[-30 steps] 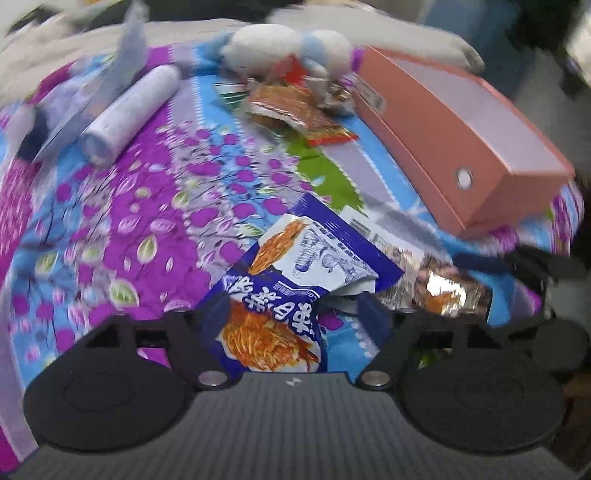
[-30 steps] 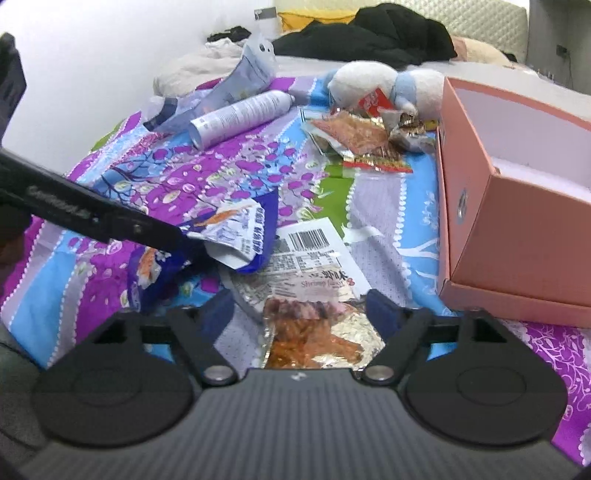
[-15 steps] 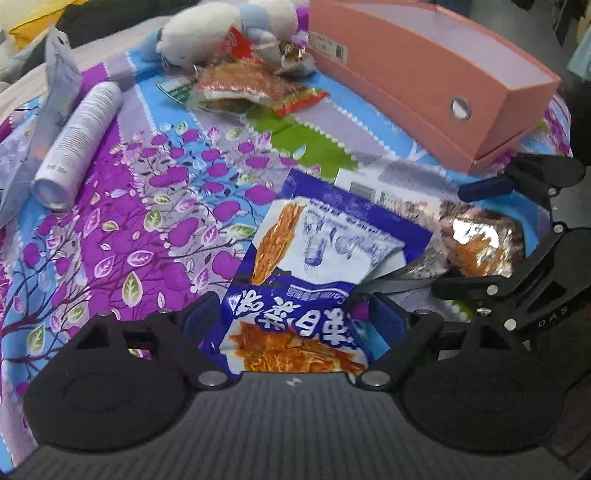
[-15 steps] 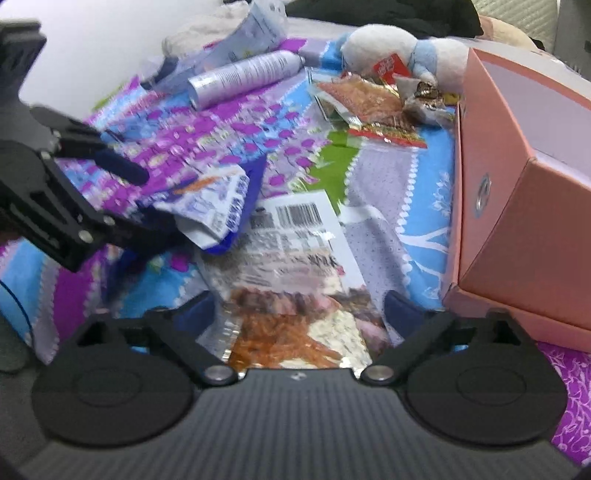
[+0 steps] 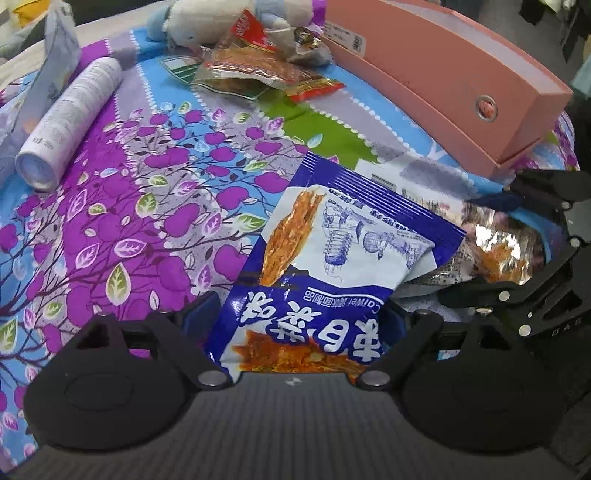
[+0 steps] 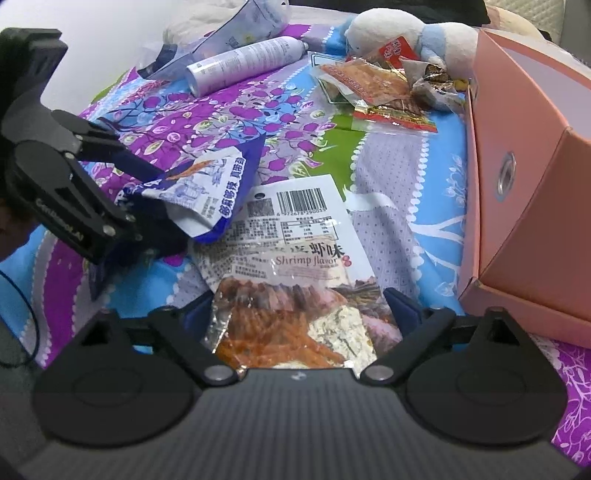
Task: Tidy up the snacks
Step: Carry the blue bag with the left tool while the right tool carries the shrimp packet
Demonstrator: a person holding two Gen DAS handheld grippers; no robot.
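Note:
A blue and white snack packet [image 5: 332,266] lies on the flowered bedspread, its near end between the wide-open fingers of my left gripper [image 5: 295,321]; whether the fingers touch it I cannot tell. It also shows in the right wrist view [image 6: 207,181]. A clear shrimp-flavour packet [image 6: 295,280] lies with its near end between the open fingers of my right gripper [image 6: 299,314]. It shows in the left wrist view [image 5: 495,243], beside the right gripper's body [image 5: 546,273]. The left gripper's body [image 6: 62,177] sits over the blue packet.
An open pink box [image 6: 532,184] stands at the right; it also shows in the left wrist view [image 5: 443,77]. Several more snack packets [image 5: 255,70] lie by a plush toy [image 6: 413,33] at the far side. A white spray can [image 5: 70,122] and a pouch [image 6: 243,22] lie far left.
Both grippers have moved forward and lower over their packets, so each packet's near end now sits deeper between the open fingers. The packets have not moved.

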